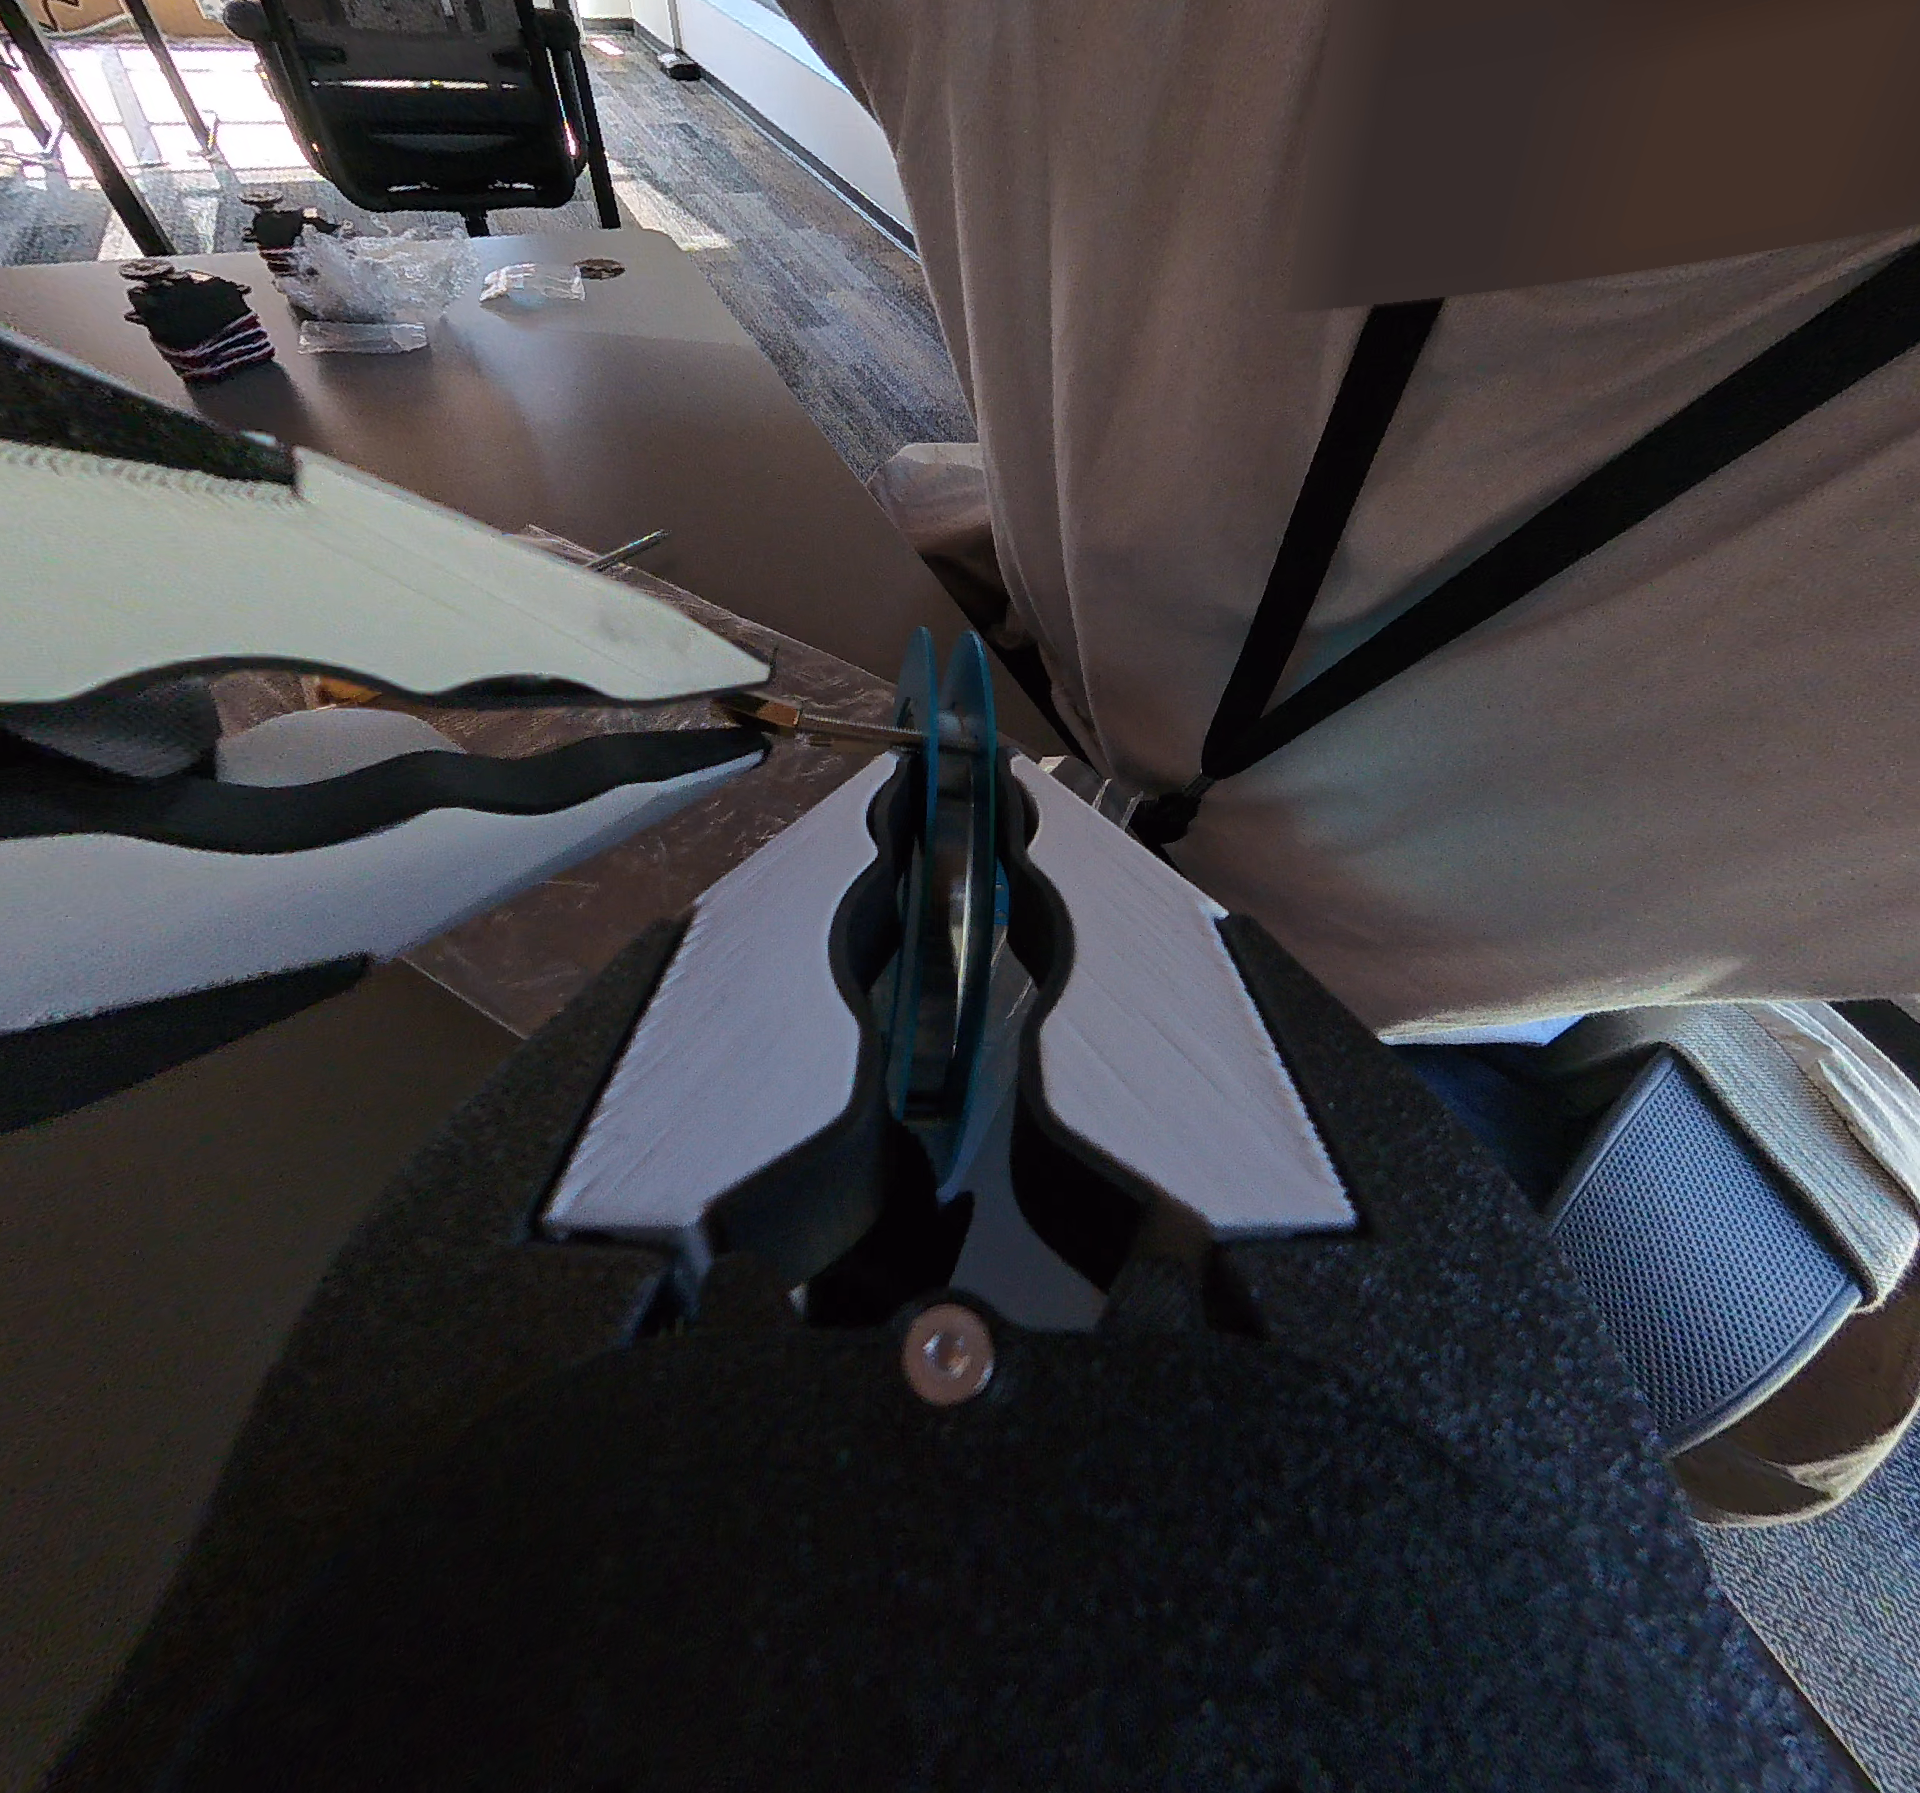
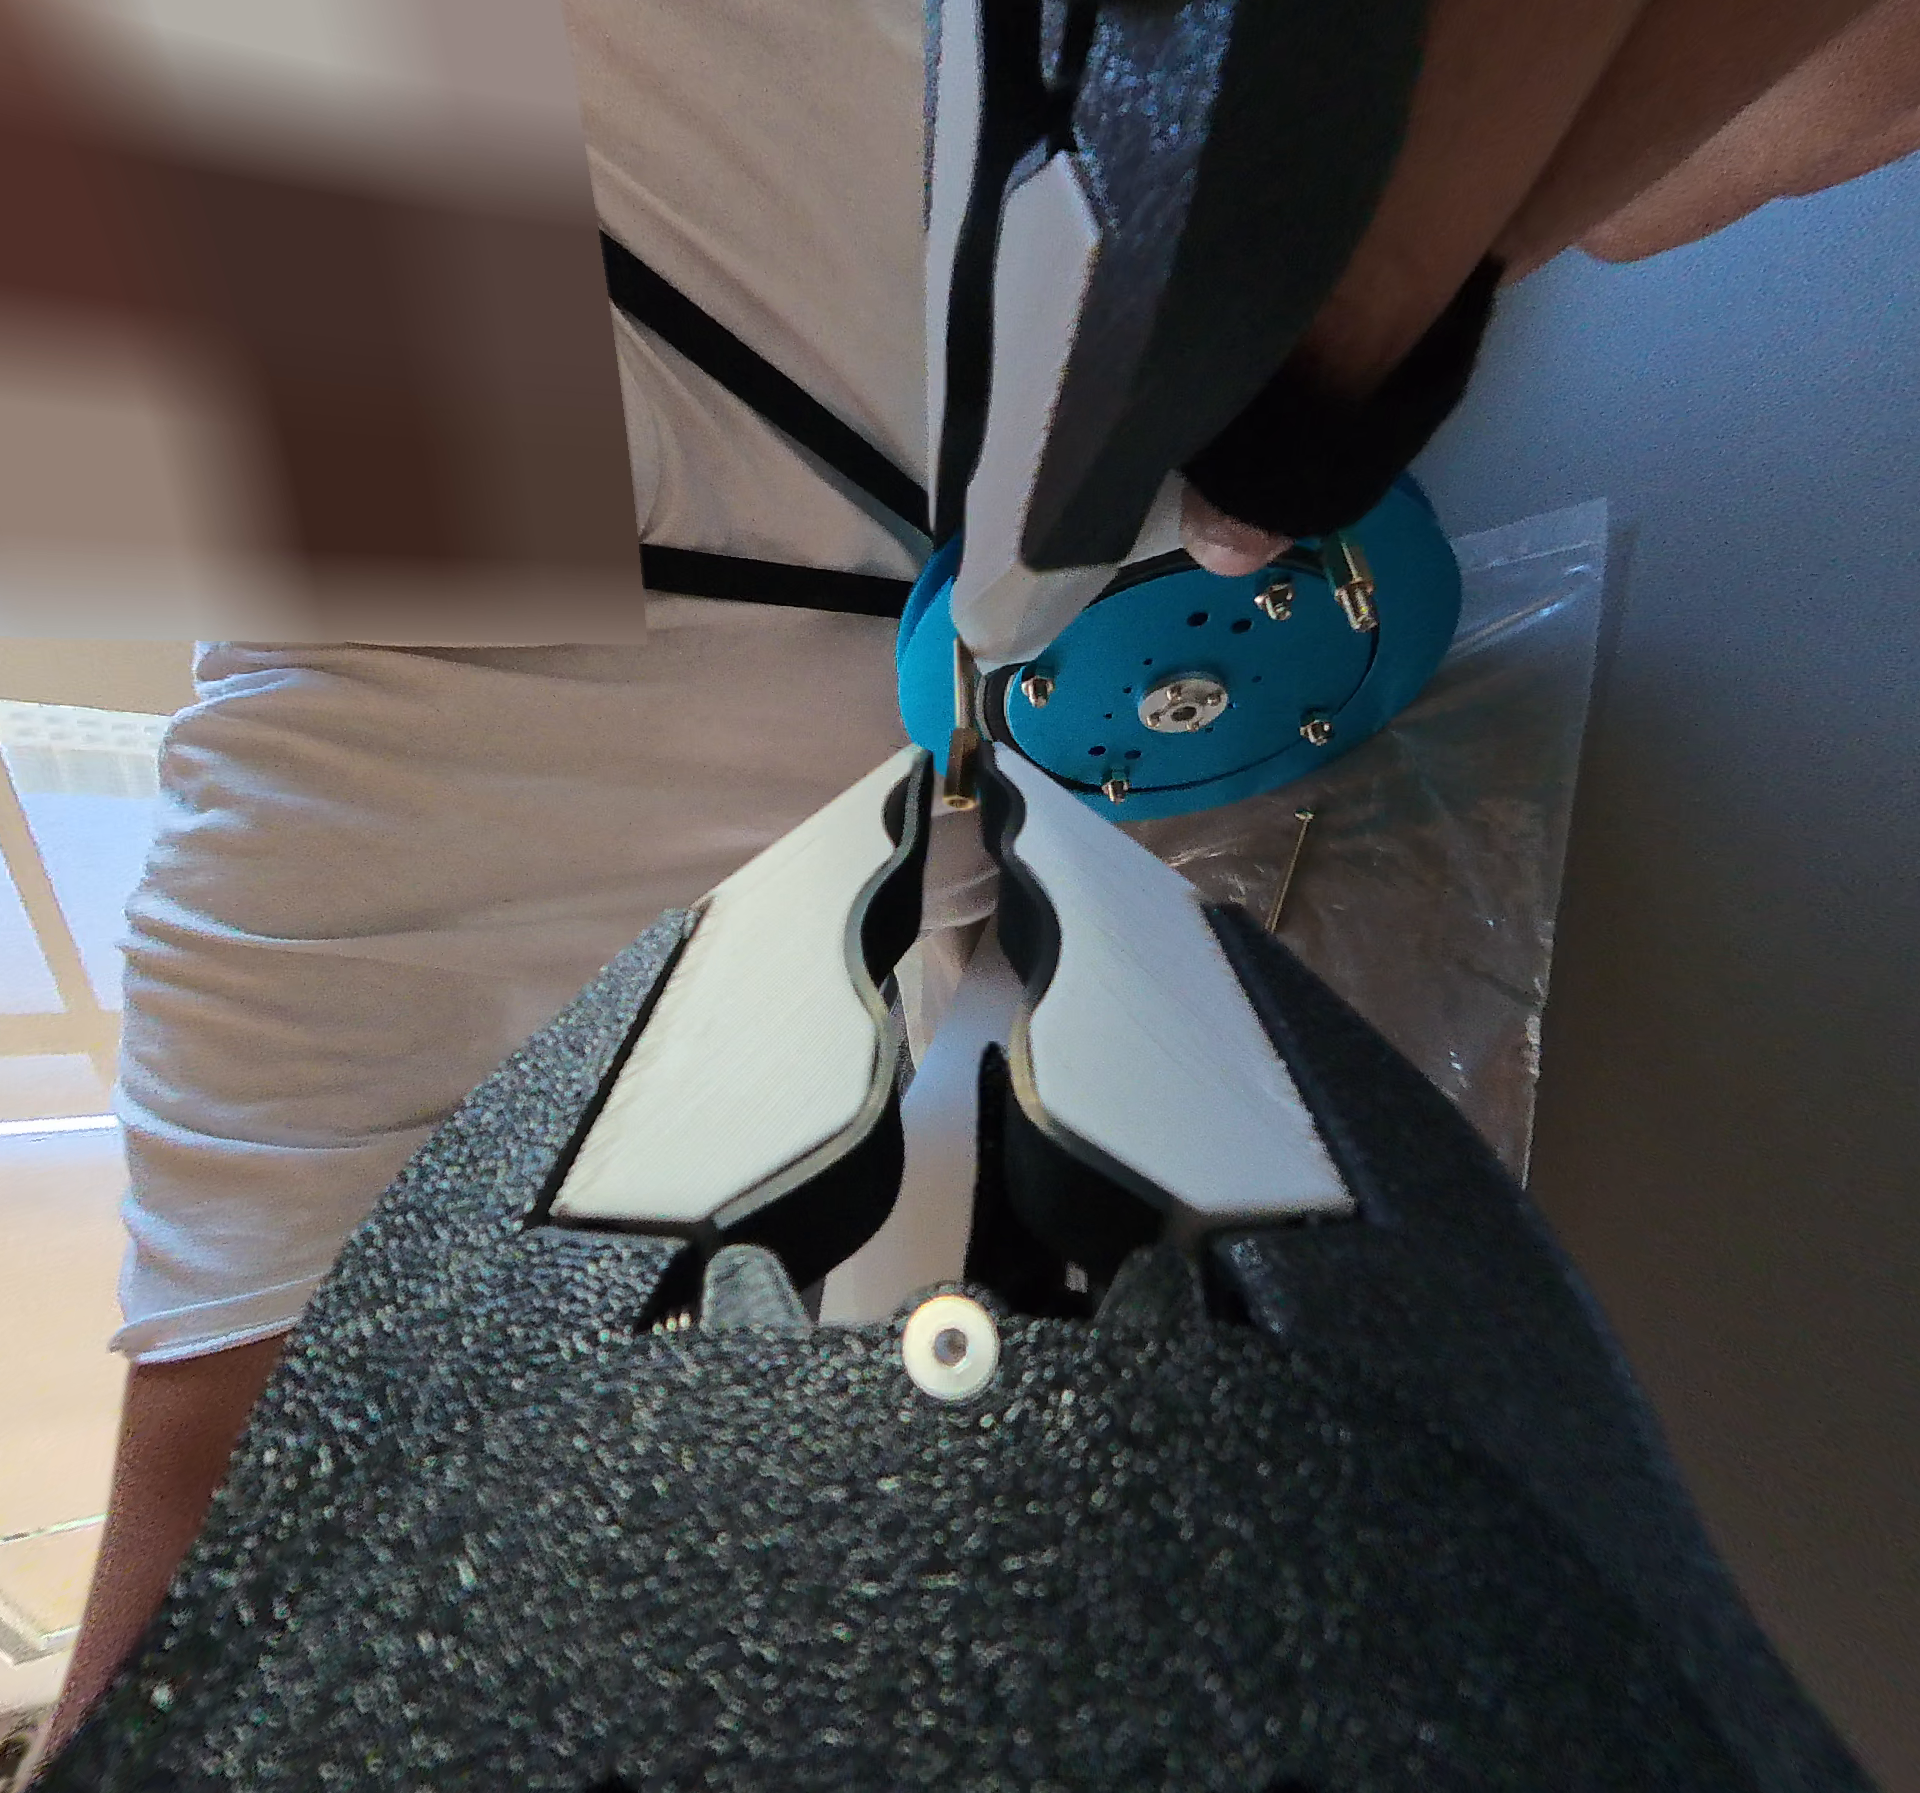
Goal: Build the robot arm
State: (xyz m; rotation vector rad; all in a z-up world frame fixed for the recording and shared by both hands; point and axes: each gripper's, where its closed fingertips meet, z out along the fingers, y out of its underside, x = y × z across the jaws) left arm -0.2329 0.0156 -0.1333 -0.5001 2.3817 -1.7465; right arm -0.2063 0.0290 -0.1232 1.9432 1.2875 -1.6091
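Office carpet and a black mesh chair (image 1: 416, 81) fill the background at 11 o'clock, with a grey counter (image 1: 582, 413) below carrying small black parts and clear bags.

The left gripper (image 1: 951, 787) has its jaws nearly closed on a blue wheel assembly (image 1: 961, 704) made of 2 discs held edge-on, off the counter and close to the person's beige shirt (image 1: 1091, 289). The right gripper (image 2: 956, 767) has its jaws drawn tight on a brass standoff (image 2: 958, 751), whose threaded end meets the wheel's rim from 9 o'clock.

Risks, as I judge them: the standoff is pinched only at the fingertips, so a slight twist could tilt it and cross the thread, or let it fall. The discs could also rotate in the left jaws under sideways push. A clear bag (image 2: 1455, 912) lies beneath.
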